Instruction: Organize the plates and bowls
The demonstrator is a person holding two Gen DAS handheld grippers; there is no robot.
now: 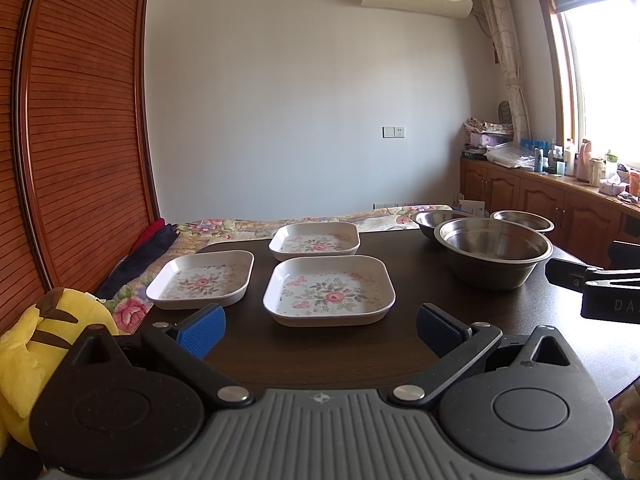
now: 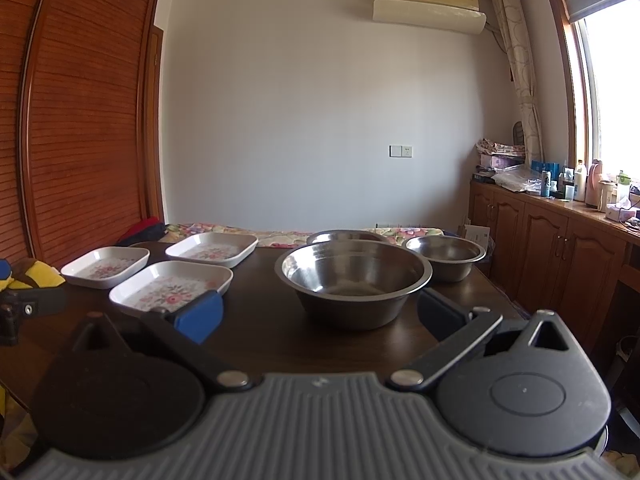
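A: Left wrist view first. How does the left gripper (image 1: 320, 330) stand?

B: Its two blue pads (image 1: 202, 330) are spread wide apart and hold nothing. They hover above the near edge of the dark table (image 1: 320, 356), touching no dish. The nearest plate (image 1: 329, 290) sits just beyond the gap between them.

A: And the right gripper (image 2: 320, 314)?

B: Same in the right wrist view: jaws wide apart, empty. The big steel bowl (image 2: 352, 280) stands just ahead, between the two pads, but clear of both. The left pad (image 2: 198, 316) overlaps the near plate (image 2: 172, 286) in the picture; whether it touches, I cannot tell.

A: How do the plates look?

B: Three square white plates with rounded corners and a pink flower print inside. All lie flat and apart on the left half of the table: the near one in the middle, one to its left (image 1: 201, 278), one behind it (image 1: 315, 240).

A: The bowls?

B: Three round steel bowls, upright, on the right half. The large one (image 1: 494, 250) is in front, a smaller one behind it to the left (image 1: 430, 222), and another behind to the right (image 1: 522, 220). None is nested in another.

A: Anything else?

B: A yellow plush toy (image 1: 44, 344) lies off the table's left edge, and the right gripper's black body (image 1: 600, 292) pokes in at the left view's right side.
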